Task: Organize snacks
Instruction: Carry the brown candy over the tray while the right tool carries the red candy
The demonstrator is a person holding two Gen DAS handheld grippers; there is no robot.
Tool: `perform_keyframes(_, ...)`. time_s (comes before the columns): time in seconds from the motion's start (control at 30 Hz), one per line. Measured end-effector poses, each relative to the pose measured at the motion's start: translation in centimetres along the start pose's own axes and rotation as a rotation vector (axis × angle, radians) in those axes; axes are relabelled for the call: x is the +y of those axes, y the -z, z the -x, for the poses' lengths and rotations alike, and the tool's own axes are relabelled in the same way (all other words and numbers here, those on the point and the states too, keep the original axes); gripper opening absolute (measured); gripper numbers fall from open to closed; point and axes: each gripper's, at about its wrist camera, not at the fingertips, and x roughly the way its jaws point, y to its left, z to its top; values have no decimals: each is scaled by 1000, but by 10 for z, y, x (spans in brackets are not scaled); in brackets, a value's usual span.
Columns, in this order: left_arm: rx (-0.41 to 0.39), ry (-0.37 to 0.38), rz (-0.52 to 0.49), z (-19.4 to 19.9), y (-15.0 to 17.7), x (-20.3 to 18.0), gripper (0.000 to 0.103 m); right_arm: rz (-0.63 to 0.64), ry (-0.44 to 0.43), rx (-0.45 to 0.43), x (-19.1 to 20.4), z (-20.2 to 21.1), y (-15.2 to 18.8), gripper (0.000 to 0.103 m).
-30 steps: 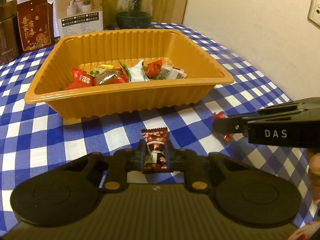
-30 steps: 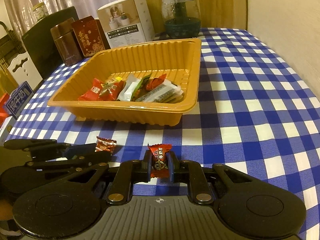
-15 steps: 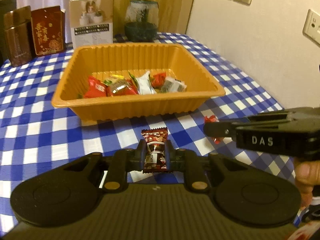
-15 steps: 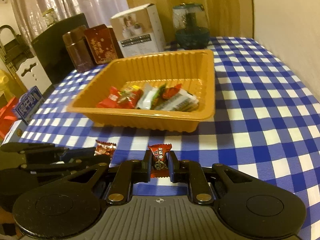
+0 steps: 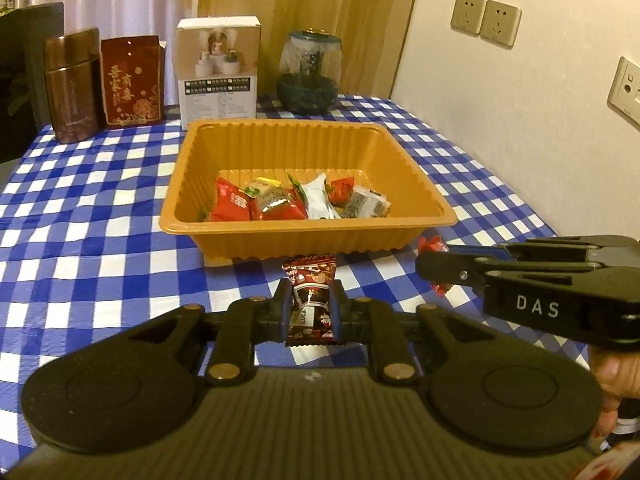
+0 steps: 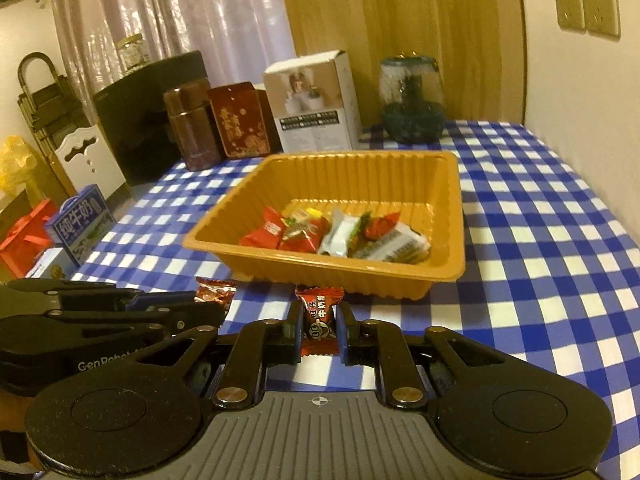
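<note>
Left gripper (image 5: pixel 311 312): both fingers clamped on a dark brown wrapped candy with a red-and-white print (image 5: pixel 310 298). Candy stands upright between the pads, crimped top edge poking out at 12 o'clock toward the tray.

Right gripper (image 6: pixel 320 330): fingers pinched on a red wrapped candy with dark crimped ends (image 6: pixel 320 314), also upright, top flare at 12 o'clock.

In the left wrist view the right gripper comes in from 3 o'clock, side-on, with a bit of red wrapper showing at its tip. In the right wrist view the left gripper sits at 9 o'clock, the brown candy's end visible at its tip. The two grippers are side by side, near each other, both above the blue-and-white checked tablecloth (image 5: pixel 100 216).

At 12 o'clock from both grippers: orange ribbed plastic tray (image 5: pixel 308 236), near edge just beyond the held candies. Inside, a pile of wrapped snacks (image 5: pixel 300 202) against the near wall: red, white and greyish packets. Far half of the tray floor is bare.

Beyond the tray, 11 to 12 o'clock at the table's far edge: brown metal canister (image 5: pixel 72 84), dark red box with gold characters (image 5: pixel 132 80), white product carton (image 5: pixel 218 72), glass dome on a dark green base (image 5: pixel 310 72). Wall with beige sockets (image 5: pixel 486 20) at 2 o'clock.
</note>
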Motion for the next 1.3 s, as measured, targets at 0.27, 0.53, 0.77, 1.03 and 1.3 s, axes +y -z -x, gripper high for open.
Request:
perform_keyframes(0.27,-34,-20,24,11,-4,9,17,34,24,-44,11,8,-3,17)
perform_keyframes(0.53,-64,-37,17,14,-11,14,17,33,40,-69,10,9,-7,17)
perform_keyframes(0.77,-88,-44,5,13,-22,16,17,14,60,-103,3,13,-15,17)
perform_keyframes(1.03,-108,-38,6,4,-38,18,17,-14,100,-144,-8,11,-26,17)
perform_keyframes(1.3,-108,-27,-11,-9,-52,16,17,-27,106,-162,-12,0,-38,17)
